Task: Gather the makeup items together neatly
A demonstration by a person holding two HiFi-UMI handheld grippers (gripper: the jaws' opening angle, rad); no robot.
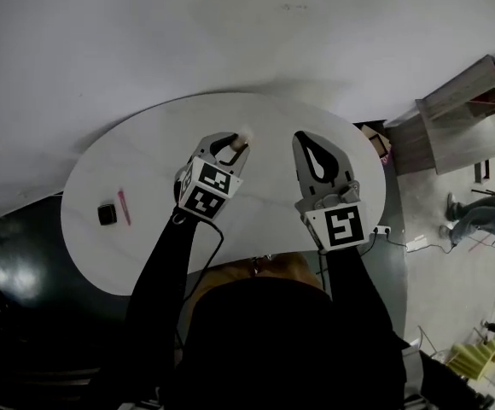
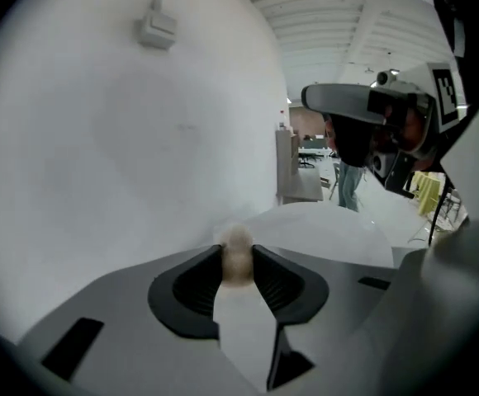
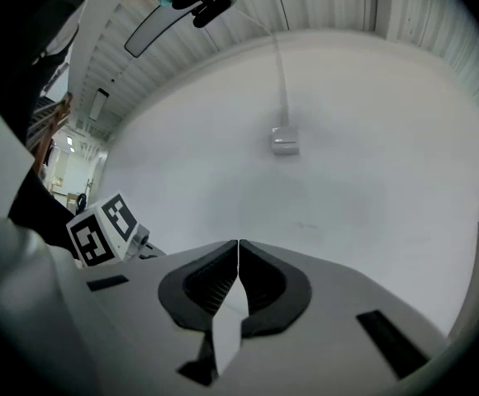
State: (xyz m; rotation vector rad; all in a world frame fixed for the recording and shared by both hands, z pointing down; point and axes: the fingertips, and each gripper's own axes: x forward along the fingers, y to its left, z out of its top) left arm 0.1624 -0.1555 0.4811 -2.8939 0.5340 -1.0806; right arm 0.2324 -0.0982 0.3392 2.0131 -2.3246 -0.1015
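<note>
Two grippers are up over the white round table (image 1: pixel 145 169). My L gripper (image 2: pixel 238 262) is clamped on a small beige rounded sponge-like piece (image 2: pixel 238 244), held over the table's far side. My R gripper (image 3: pixel 238 254) sits near it w/ jaws pressed together and nothing btwn them. A small black square compact (image 1: pixel 106 214) and a thin pink stick (image 1: pixel 124 206) lie just beside each other at the table's left, well apart from both tools.

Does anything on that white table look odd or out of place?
Nothing looks spilled or broken. The beige puff, clamped in the left tongs, is apart from the small black item and pink stick lying side by side at the table's left end.
</note>
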